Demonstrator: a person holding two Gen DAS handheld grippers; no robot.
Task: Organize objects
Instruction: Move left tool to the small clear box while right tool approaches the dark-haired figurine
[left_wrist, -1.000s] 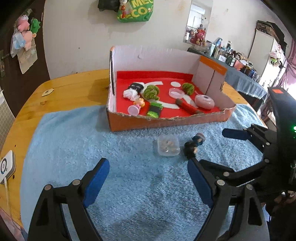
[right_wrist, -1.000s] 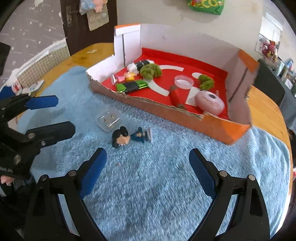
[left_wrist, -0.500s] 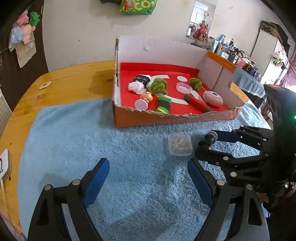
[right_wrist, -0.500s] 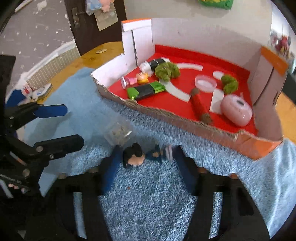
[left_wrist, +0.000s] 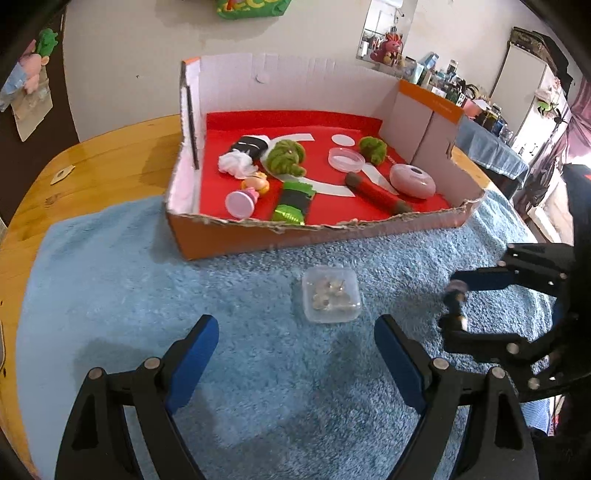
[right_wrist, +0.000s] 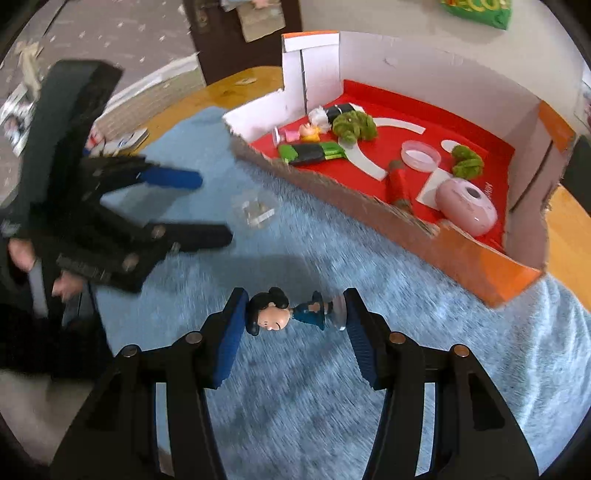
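A small figurine (right_wrist: 273, 317) with black hair and a blue body lies sideways between the pads of my right gripper (right_wrist: 295, 301), which is shut on it, head at the left pad and base at the right. In the left wrist view the same right gripper (left_wrist: 458, 306) holds the figurine (left_wrist: 456, 295) just above the towel at the right. My left gripper (left_wrist: 295, 332) stands open and empty just short of a clear plastic box (left_wrist: 330, 299) of small bits. The cardboard box (left_wrist: 229, 236) with a red floor holds several toys.
A blue fluffy towel (left_wrist: 147, 277) covers the wooden table (left_wrist: 92, 158). The cardboard box has a low torn front wall (right_wrist: 369, 206) and tall back and side walls. My left gripper (right_wrist: 212, 208) is at the left in the right wrist view, near the clear box (right_wrist: 255, 210).
My right gripper has closed on the figurine and carried it off the towel, to the right. My left gripper has drawn closer to the clear plastic box.
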